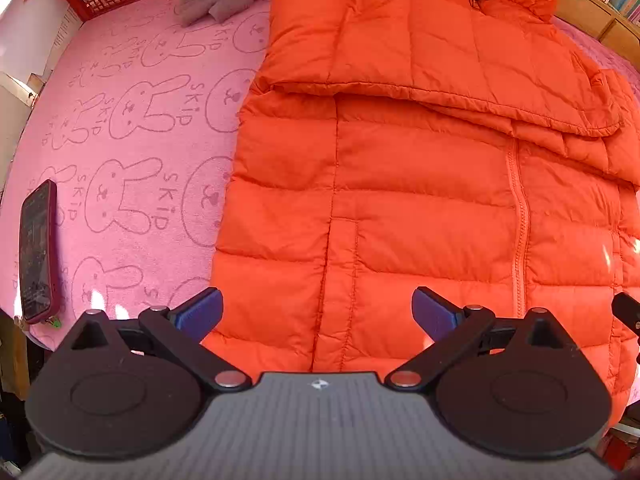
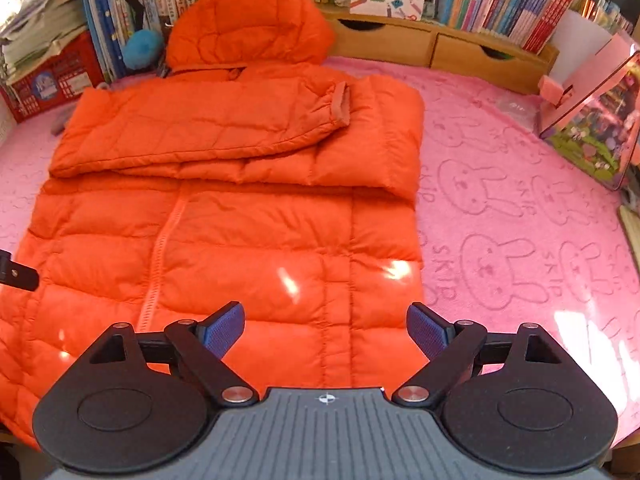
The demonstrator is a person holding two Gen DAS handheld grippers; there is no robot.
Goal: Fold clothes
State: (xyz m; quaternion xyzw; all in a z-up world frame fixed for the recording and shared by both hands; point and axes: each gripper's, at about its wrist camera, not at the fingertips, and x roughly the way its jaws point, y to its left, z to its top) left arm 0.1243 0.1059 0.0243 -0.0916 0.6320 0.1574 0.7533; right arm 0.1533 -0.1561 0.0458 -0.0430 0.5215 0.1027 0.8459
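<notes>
Across the pink bunny-print worktop cover (image 2: 500, 208): one orange hooded puffer jacket (image 2: 240, 240), front up, zipped, both sleeves crossed over the chest, hood (image 2: 248, 20) flat at 12 o'clock, hem at 6 o'clock. Left tongs (image 1: 318, 312) and right tongs (image 2: 326, 330): two, each spread wide, holding nothing, poised over the hem.

Risks, judged: slick puffy shell slipping from a shallow pinch; crossed sleeves sliding loose if the hem is lifted; trapped air springing any fold open.

Also counted: one phone (image 1: 38, 252) at 9 o'clock, one grey glove (image 1: 224, 0) at 11 o'clock.

Pink cloth (image 2: 520, 208) right of my jacket (image 2: 224, 240) lies bare. On the left, a phone (image 1: 37, 252) and glove (image 1: 224, 2) crowd the edges.
</notes>
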